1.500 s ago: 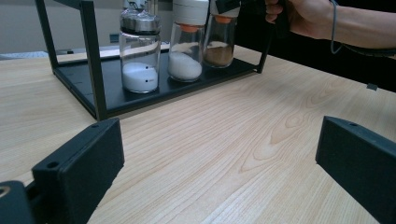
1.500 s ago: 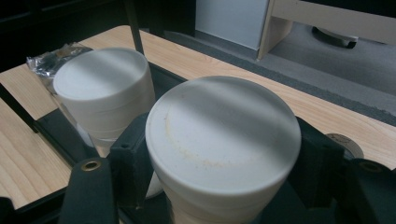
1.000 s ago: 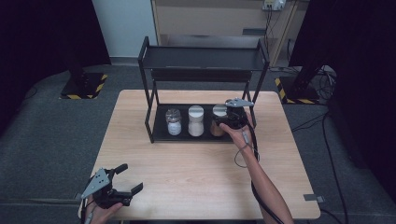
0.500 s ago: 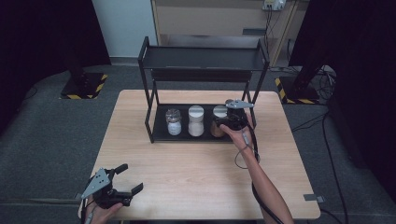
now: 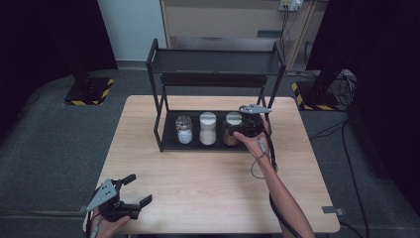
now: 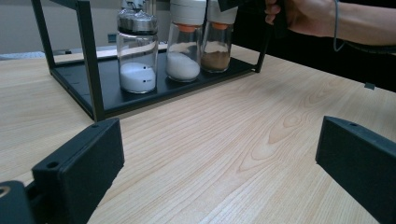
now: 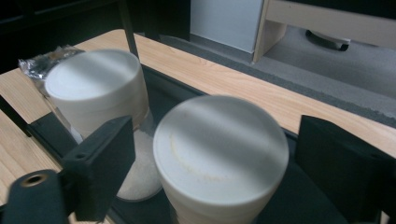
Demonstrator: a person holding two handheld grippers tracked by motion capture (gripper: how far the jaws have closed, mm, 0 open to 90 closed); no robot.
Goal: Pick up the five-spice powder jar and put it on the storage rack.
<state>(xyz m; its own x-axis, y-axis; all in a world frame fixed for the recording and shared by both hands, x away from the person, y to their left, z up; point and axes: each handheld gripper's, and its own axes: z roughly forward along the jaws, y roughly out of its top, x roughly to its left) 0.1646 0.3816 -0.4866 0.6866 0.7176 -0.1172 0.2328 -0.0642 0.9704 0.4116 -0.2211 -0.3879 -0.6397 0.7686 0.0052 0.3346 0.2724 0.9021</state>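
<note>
My right gripper [image 7: 205,168] stood at the right end of the rack's [image 5: 170,144] lower shelf, its jaws wide apart with the brown jar [image 7: 219,158] between them. Neither jaw touched the jar: I saw a narrow gap on the left side and a wider one on the right. The jar's white cap sat just ahead of me, level with the jaw tips. Just left of my left jaw stood the white jar [image 7: 95,88], close enough that the jaw had little room on that side. Beyond it lay the foil-topped jar [image 7: 42,63], at the far end of the row. To the right of my right jaw the shelf ran out to the rack's post and the table [image 7: 243,88] edge behind it, with floor beyond. The rack's upper shelf hung above my hand [image 5: 252,141], so headroom there was limited.

My left gripper [image 5: 132,192] rested low at the near left corner of the table, well apart from the rack. Its jaws were spread wide and held nothing. Ahead of it ran a broad stretch of bare wood up to the rack's front rail, where the three jars stood in a row, the brown one [image 6: 217,46] farthest right.
</note>
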